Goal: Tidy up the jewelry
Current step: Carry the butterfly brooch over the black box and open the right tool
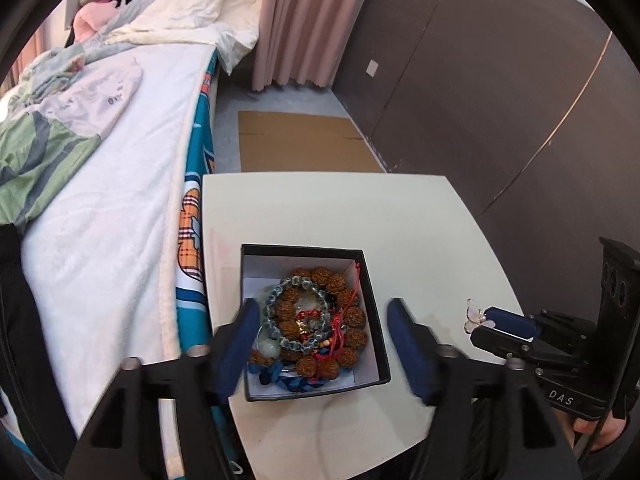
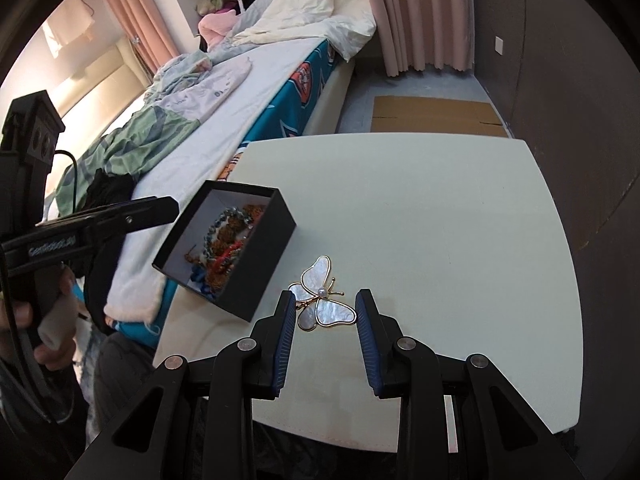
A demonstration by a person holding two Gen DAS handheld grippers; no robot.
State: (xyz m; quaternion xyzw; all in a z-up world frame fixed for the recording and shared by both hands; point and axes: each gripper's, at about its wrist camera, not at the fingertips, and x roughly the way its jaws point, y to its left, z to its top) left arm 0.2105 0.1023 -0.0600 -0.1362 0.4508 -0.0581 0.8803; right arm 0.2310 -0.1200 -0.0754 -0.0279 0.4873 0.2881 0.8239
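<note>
Black card forms the open box [image 1: 316,388], which is set near the left edge of the white table [image 1: 360,208], beside the bed [image 1: 100,200]. Inside it a heap of jewelry is seen in the left wrist view: a ring of large brown seed beads [image 1: 352,316], a bracelet of pale blue beads [image 1: 280,312], red cord and blue pieces toward the near wall. The left gripper [image 1: 320,320] is held wide open above the box, one finger over its left wall and the other just outside its right wall; nothing is gripped.

Only the right wrist view shows the butterfly brooch [image 2: 324,300] in full: pearly wings edged in gold, a small pearl at the centre, lying flat on the table toward the near edge, to the right of the box [image 2: 256,264]. The right gripper [image 2: 322,316] is partly open with the brooch between its blue pads [image 2: 284,336]; the left pad is at a wing tip, the right pad just beside the other wing, and no firm hold is shown.

In the left wrist view the brooch [image 1: 478,318] is small and half hidden by the right gripper's fingertips [image 1: 508,320]. From the right wrist view the box contents are partly cut off by the near wall and hard to tell apart.
</note>
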